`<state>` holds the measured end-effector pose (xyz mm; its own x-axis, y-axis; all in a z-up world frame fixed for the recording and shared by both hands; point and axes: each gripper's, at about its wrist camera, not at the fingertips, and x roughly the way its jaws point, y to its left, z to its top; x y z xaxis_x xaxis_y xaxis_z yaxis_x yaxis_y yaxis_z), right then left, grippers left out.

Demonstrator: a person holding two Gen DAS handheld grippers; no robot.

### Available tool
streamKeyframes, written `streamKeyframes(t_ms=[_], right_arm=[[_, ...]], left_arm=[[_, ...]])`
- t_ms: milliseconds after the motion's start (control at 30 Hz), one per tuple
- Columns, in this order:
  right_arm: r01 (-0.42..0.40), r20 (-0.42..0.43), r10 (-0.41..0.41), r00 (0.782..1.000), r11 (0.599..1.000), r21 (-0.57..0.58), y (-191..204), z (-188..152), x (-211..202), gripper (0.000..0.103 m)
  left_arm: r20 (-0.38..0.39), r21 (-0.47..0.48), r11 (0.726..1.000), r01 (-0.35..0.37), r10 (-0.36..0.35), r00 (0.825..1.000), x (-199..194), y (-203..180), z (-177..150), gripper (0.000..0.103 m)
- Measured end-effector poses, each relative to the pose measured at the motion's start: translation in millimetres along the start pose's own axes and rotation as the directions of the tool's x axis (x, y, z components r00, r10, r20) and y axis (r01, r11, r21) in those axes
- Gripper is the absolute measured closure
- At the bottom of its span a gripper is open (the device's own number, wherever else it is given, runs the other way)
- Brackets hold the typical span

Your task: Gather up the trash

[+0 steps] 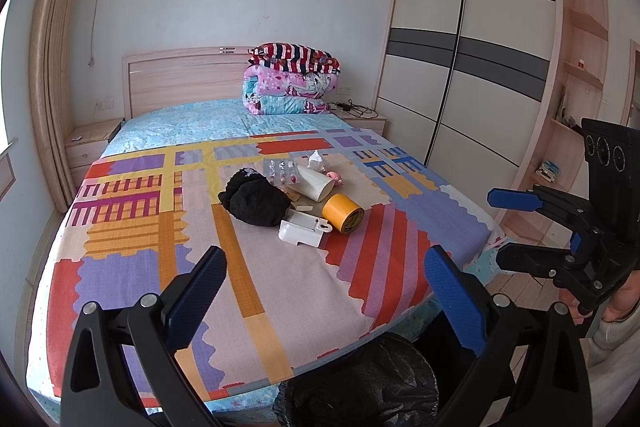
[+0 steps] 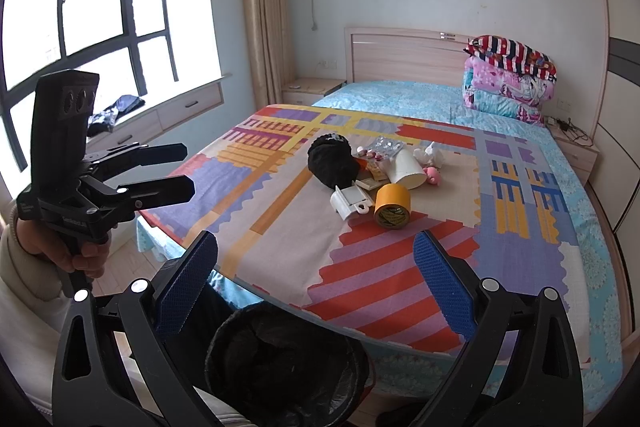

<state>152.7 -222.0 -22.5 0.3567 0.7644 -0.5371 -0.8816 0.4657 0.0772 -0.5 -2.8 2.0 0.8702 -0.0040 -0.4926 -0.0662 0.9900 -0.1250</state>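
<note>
A heap of litter lies mid-bed on the patterned sheet: a black cloth bundle, a yellow tape roll, a white plastic box, a tipped paper cup, a pill blister and a crumpled tissue. A black-lined bin stands on the floor at the bed's foot, below both grippers. My left gripper is open and empty, short of the heap. My right gripper is likewise open and empty.
Folded quilts are stacked by the headboard. A sliding wardrobe flanks the bed's right side, with open shelves beyond. Nightstands stand at both sides of the headboard. A window bench with dark clothing runs along the left wall.
</note>
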Motion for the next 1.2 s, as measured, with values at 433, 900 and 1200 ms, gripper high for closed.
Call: streamKeyframes(t_ms=[433, 900, 1200], right_arm=[[0.0, -0.001, 0.0, 1.0, 1.0, 0.0, 0, 0, 1, 0.004], [0.0, -0.018, 0.0, 1.0, 1.0, 0.008, -8, 3, 16, 0.004], [0.01, -0.055, -0.008, 0.998, 0.999, 0.04, -41, 16, 67, 0.004]], left_arm=[[-0.001, -0.002, 1.0, 0.0, 0.0, 1.0, 0, 0, 0, 0.008], [-0.022, -0.003, 1.0, -0.013, 0.013, 1.0, 11, 9, 8, 0.008], [-0.082, -0.028, 0.999, -0.025, 0.023, 0.996, 66, 40, 26, 0.008]])
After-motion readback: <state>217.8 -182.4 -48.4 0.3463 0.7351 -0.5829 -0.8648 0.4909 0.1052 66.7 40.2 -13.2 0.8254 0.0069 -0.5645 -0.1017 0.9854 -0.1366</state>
